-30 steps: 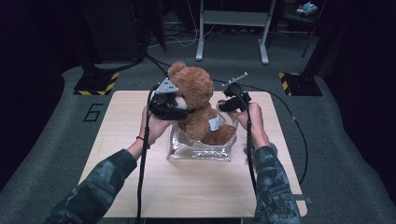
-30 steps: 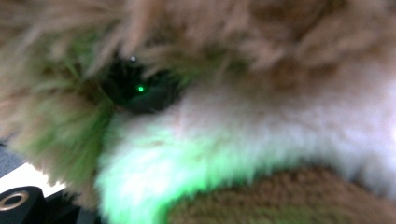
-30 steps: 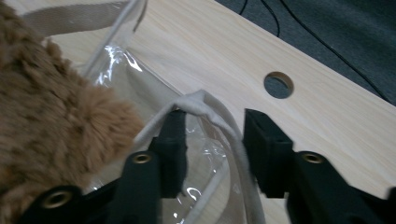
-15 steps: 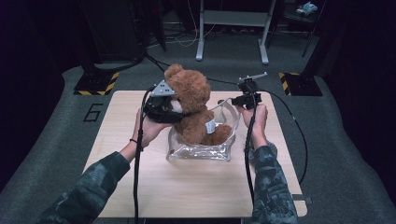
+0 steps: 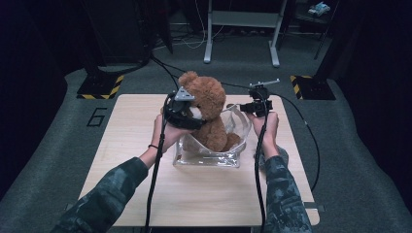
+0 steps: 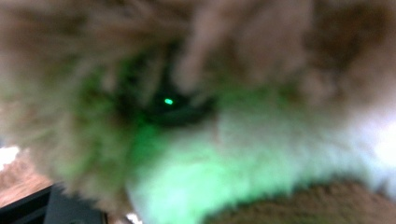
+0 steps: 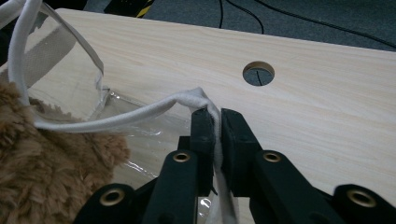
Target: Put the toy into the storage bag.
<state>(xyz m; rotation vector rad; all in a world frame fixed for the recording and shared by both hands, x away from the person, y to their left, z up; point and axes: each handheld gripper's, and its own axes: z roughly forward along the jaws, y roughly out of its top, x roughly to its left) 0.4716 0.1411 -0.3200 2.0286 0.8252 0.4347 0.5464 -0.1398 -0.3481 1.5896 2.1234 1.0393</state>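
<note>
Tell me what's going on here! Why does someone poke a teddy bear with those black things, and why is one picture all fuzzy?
A person holds a squeeze tool in each hand. One picture looks down from above the wooden table. The other two come from small cameras riding on the tools. The left gripper is pushed against the teddy bear, so its camera sees blurry fur up close. Its jaws have just been opening; whether they hold fur, I can't tell. The right gripper pinches the white edge of a clear plastic bag. The bear sits partly inside that bag.
</note>
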